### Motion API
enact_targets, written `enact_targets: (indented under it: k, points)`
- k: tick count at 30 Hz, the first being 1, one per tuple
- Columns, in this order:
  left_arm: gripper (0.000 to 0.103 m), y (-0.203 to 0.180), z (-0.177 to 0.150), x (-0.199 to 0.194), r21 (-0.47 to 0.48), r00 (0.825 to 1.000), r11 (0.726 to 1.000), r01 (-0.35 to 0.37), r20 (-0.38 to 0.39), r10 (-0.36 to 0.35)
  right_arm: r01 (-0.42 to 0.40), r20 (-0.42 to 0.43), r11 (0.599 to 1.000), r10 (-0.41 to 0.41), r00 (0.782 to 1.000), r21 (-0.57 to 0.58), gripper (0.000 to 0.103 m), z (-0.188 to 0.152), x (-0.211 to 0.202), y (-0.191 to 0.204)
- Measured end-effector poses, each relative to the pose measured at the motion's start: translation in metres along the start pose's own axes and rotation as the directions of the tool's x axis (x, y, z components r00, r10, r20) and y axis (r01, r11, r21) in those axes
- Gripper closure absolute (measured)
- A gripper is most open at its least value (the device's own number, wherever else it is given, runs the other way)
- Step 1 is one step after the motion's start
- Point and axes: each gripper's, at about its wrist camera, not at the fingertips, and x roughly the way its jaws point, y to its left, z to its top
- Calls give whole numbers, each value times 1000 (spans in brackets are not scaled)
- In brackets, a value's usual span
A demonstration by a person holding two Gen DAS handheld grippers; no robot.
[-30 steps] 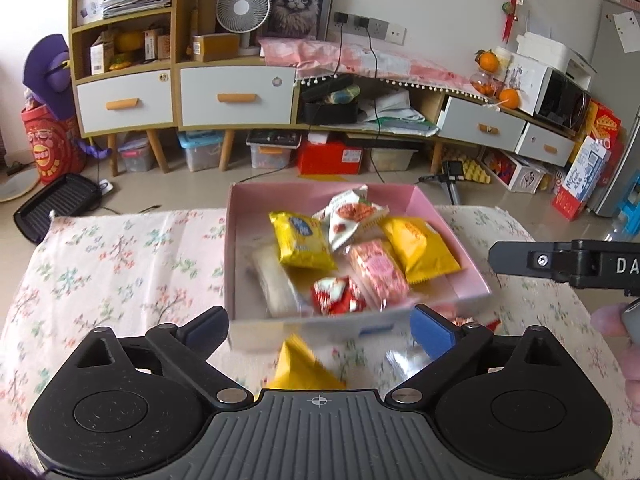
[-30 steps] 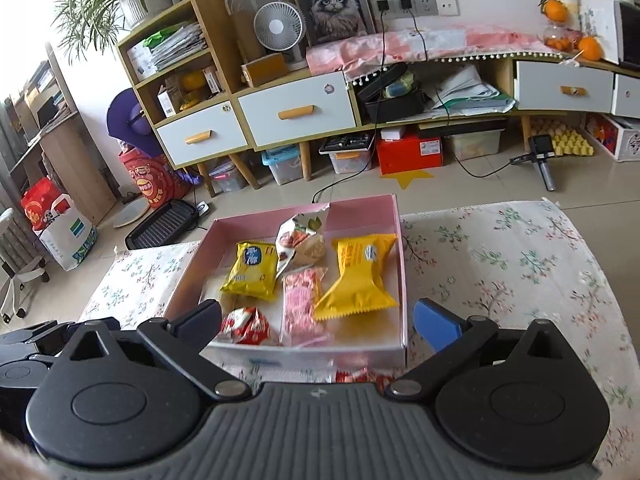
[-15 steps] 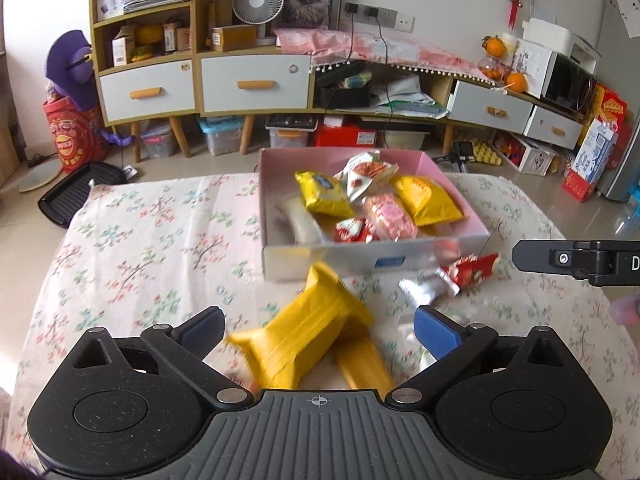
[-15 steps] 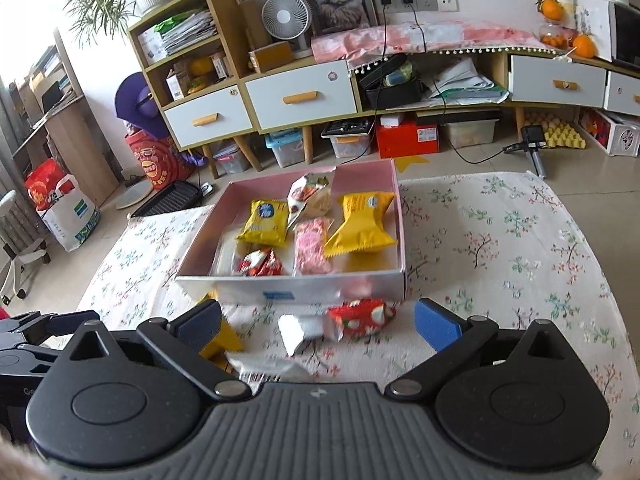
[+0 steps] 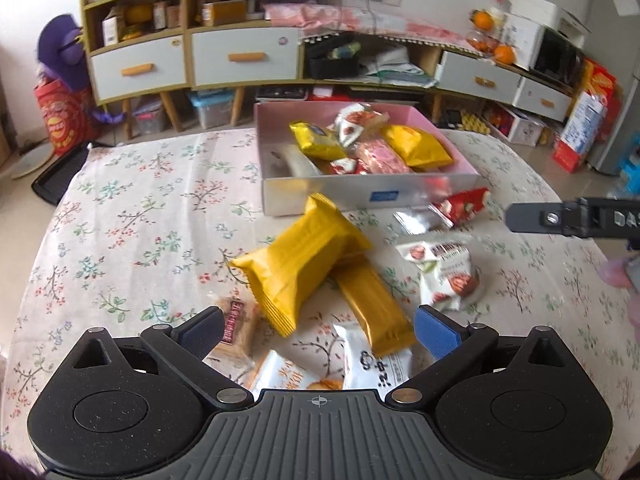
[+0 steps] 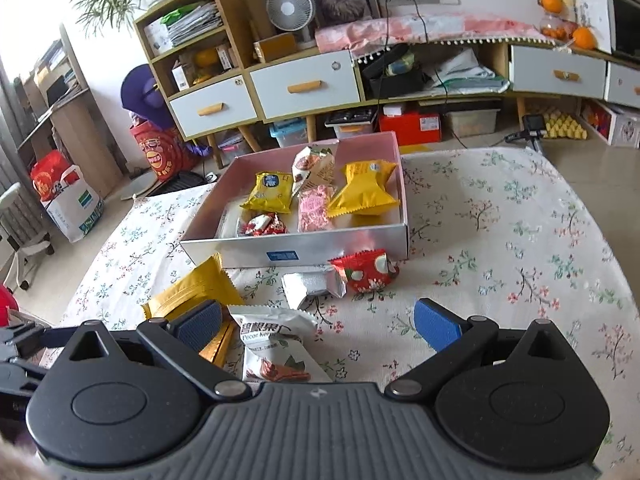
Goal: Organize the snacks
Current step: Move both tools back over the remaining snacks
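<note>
Left gripper (image 5: 318,330): jaws spread wide, nothing pinched, held low over the floral tablecloth (image 5: 132,232). Right gripper (image 6: 318,326): jaws likewise spread and empty; its dark body is seen at the right edge of the left wrist view. Nearest to the left gripper, an orange-and-white packet (image 5: 294,374) and a white packet with black print (image 5: 376,364) are partly hidden by the gripper body; a small brown biscuit pack (image 5: 236,326) lies touching the left blue fingertip (image 5: 202,330). Just beyond, a large yellow packet (image 5: 302,264) is laid with its long axis running from near-left to far-right, its far end pointing toward the box; it overlaps a narrower amber packet (image 5: 372,306) whose long axis runs from far-left to near-right. To the right lies a white nut packet (image 5: 444,272); farther on, a silver wrapper (image 5: 416,220) and a red wrapper (image 5: 466,206) lie end to end just before the box. The pink box (image 5: 344,196) stands at the far side of the table, its long side facing the grippers, holding 2 yellow packets, a pink packet, a white-and-red packet, a small red one and a pale one. Compared with 1 second ago, both cameras are drawn farther back from the box, and loose packets then out of sight are now shown.
</note>
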Motion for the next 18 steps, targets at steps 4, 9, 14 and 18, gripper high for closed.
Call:
enact_targets:
  k: [4,9,14,18]
  points:
    - [2,-9,-7,4,41,1000,999,16,8,-16,7,-33,1000,-6,999,4,0,-8,7,-1]
    - [3,-22,-10,12,69,1000,997,28,9,-29,14,-94,1000,-15,995,-7,0,-17,18,2]
    - [9,-30,-10,21,63,999,997,54,-1,-54,4,-144,1000,-6,990,-11,0,-24,30,7]
    - [17,-33,-8,27,45,997,996,74,-12,-73,0,-164,1000,1,986,7,1,-26,39,11]
